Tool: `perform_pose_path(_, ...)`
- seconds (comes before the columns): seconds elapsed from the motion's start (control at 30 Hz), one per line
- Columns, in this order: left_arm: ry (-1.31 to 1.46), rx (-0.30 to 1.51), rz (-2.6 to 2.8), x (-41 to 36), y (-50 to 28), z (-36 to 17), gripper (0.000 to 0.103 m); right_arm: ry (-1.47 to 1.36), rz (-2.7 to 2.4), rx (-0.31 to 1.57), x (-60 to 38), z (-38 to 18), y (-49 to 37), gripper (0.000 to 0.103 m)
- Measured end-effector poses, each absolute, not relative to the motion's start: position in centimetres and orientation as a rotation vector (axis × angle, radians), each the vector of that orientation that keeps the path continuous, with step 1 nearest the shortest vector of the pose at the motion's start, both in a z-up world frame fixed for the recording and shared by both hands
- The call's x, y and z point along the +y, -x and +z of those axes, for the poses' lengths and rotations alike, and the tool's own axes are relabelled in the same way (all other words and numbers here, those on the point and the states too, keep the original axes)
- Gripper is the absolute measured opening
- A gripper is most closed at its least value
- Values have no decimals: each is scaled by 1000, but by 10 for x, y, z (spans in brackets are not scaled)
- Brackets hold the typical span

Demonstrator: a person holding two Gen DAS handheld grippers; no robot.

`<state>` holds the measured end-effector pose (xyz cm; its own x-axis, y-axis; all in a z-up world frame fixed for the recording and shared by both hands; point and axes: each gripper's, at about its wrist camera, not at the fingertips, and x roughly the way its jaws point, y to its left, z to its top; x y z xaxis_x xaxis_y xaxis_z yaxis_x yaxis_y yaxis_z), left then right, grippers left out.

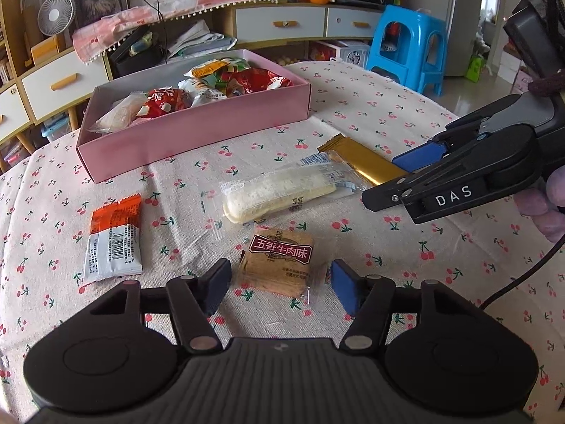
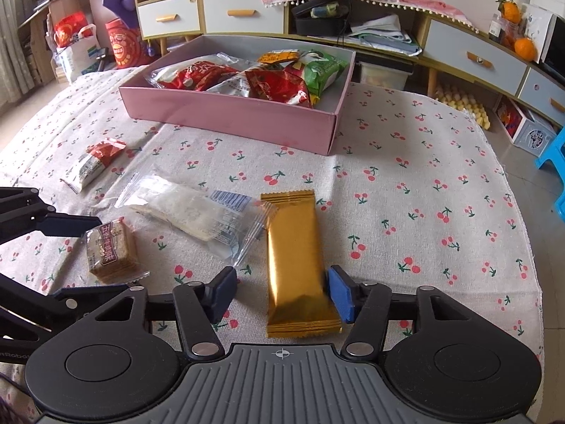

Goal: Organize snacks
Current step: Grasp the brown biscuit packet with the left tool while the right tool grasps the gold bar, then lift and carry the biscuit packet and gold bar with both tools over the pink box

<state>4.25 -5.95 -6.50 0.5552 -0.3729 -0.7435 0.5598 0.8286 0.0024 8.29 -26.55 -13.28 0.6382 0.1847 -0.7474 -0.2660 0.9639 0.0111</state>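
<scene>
In the left wrist view my left gripper (image 1: pixel 279 288) stands open around a brown biscuit pack (image 1: pixel 279 265) that lies flat on the cherry-print cloth, with a small gap at each pad. My right gripper (image 2: pixel 280 293) is open astride the near end of a gold bar wrapper (image 2: pixel 296 258). Its blue right pad (image 2: pixel 340 295) touches the bar's edge; the left pad stands clear. A clear-wrapped white cake (image 2: pixel 197 212) lies between the two snacks, and an orange-and-silver packet (image 1: pixel 113 243) lies further left. The pink box (image 1: pixel 197 134) behind holds several snack bags.
The right gripper (image 1: pixel 383 180) reaches in from the right of the left wrist view, close to the cake. Low cabinets with drawers line the wall behind the table. A blue plastic stool (image 1: pixel 409 46) stands beyond the table's far right edge.
</scene>
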Motion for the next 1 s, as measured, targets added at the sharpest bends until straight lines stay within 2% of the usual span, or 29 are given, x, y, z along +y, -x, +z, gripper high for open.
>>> perform_pose_path(0.1,-236,819,-550,-58,-43,-64,51,98,262,859,-261,-131,-82,39)
perform_pose_path(0.2,-222,825,-530,-56,-44,-63,44,89,248,883,-258,-129,-82,35)
perform_pose_path(0.3,-206,830,-516,-54,-45,-62,42,93,238,894,-254,-128,-81,34)
perform_pose_path(0.57,-193,839,-503,-53,-47,-62,42,111,247,909,-248,-127,-77,36)
perform_pose_path(0.73,-172,838,-517,-52,-47,-63,50,63,238,912,-252,-128,-82,38)
perform_pose_path(1.0,-177,833,-503,-54,-46,-63,49,48,216,900,-251,-128,-85,37)
